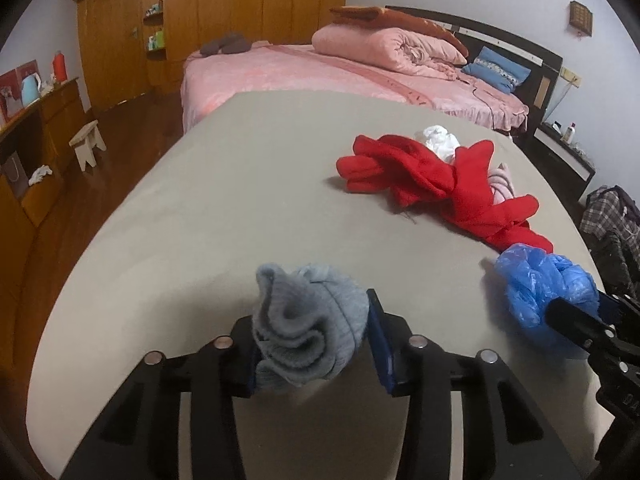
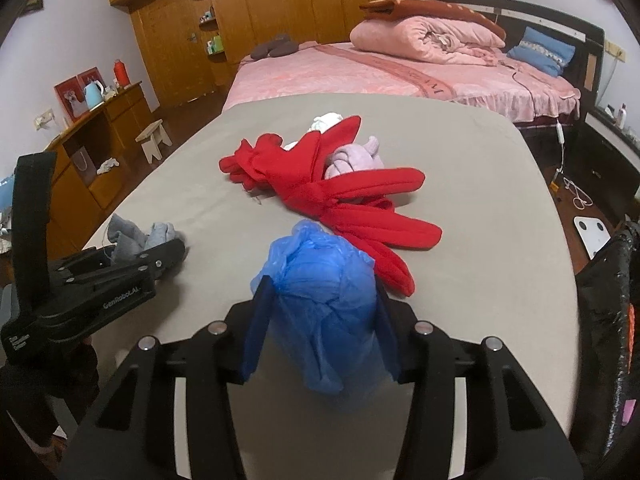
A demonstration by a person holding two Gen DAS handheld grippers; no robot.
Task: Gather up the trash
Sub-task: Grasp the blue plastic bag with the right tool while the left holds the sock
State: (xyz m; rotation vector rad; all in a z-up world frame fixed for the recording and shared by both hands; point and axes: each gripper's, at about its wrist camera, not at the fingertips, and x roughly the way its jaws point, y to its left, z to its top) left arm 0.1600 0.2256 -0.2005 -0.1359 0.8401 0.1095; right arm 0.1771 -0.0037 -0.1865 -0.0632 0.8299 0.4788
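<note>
My left gripper (image 1: 312,336) is shut on a crumpled grey sock (image 1: 308,328), held just above the grey table (image 1: 240,184); both also show at the left of the right wrist view, the sock (image 2: 136,236) sticking out of the fingers. My right gripper (image 2: 324,316) is shut on a crumpled blue plastic bag (image 2: 324,300); it also shows at the right edge of the left wrist view (image 1: 540,292). A red cloth (image 2: 328,196) lies mid-table with a pale pink bundle (image 2: 356,158) and a white wad (image 2: 326,120) beside it.
A black trash bag (image 2: 612,304) hangs at the table's right edge. A pink bed (image 2: 360,72) stands beyond the table, a wooden dresser (image 2: 92,148) and small stool (image 2: 154,138) at the left. A white scale (image 2: 592,236) lies on the floor at the right.
</note>
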